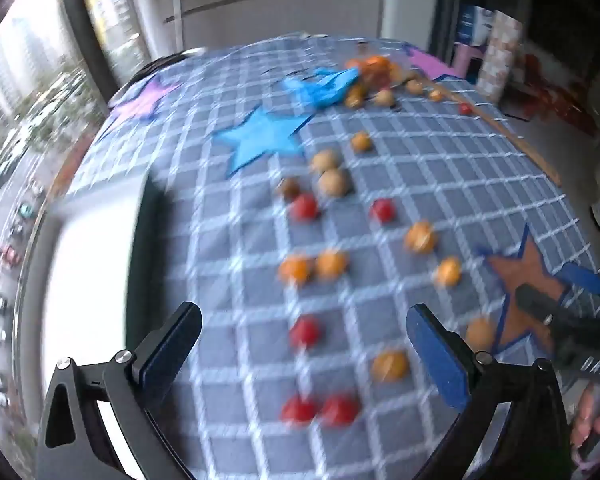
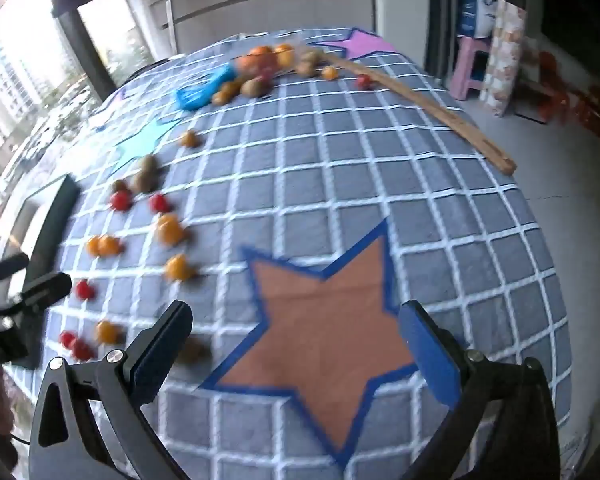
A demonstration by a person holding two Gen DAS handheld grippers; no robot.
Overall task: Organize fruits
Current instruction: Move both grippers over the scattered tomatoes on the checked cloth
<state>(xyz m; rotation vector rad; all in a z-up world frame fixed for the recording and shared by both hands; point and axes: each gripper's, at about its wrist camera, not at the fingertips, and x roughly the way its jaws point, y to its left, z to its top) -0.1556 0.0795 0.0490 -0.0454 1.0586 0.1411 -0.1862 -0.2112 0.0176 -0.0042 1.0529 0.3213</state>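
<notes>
Several small fruits lie loose on a grey checked cloth (image 1: 228, 264): red ones (image 1: 305, 332), orange ones (image 1: 420, 237) and tan ones (image 1: 333, 182). A further pile of fruit (image 1: 374, 70) lies at the far end. My left gripper (image 1: 302, 354) is open and empty, hovering over the red fruits. My right gripper (image 2: 296, 346) is open and empty above a brown star patch (image 2: 332, 316); the fruits (image 2: 170, 232) lie to its left. Both views are blurred.
A blue bag (image 1: 324, 86) lies by the far pile. A wooden stick (image 2: 428, 102) runs along the right side. A white tray (image 1: 92, 276) sits at the left. A blue star patch (image 1: 260, 138) lies mid-cloth. A pink stool (image 2: 470, 68) stands beyond.
</notes>
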